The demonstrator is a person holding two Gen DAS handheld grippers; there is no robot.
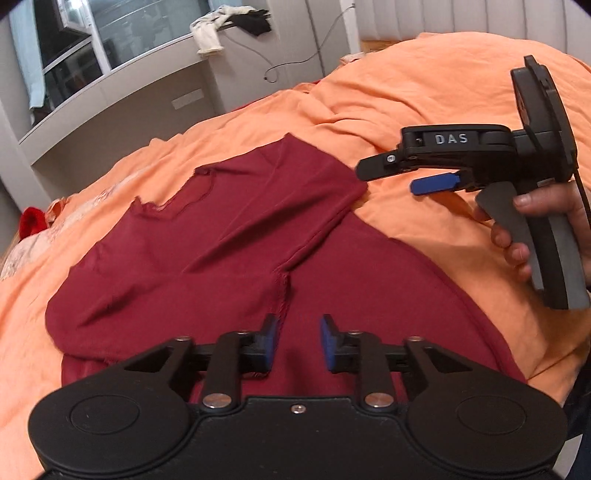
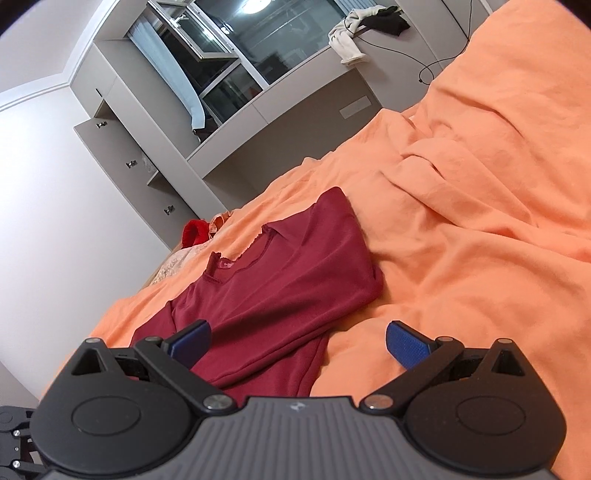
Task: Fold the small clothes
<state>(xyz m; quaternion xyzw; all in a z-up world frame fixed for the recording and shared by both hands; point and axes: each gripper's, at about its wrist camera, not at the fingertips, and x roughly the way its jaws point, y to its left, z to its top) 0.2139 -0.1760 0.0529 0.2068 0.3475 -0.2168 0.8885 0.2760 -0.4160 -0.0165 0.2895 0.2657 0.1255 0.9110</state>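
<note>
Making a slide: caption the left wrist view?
Open left gripper above a half-folded maroon shirt on orange bedding.

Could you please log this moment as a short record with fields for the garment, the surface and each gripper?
garment: dark red top, lying flat, one sleeve folded across the body
surface: orange bedsheet, wrinkled
left gripper: open, above the near part of the top, holding nothing
right gripper: open wide, holding nothing, by the top's right edge
background: pale and black clothes on a ledge by the window
other: bright red item beyond the top
</note>
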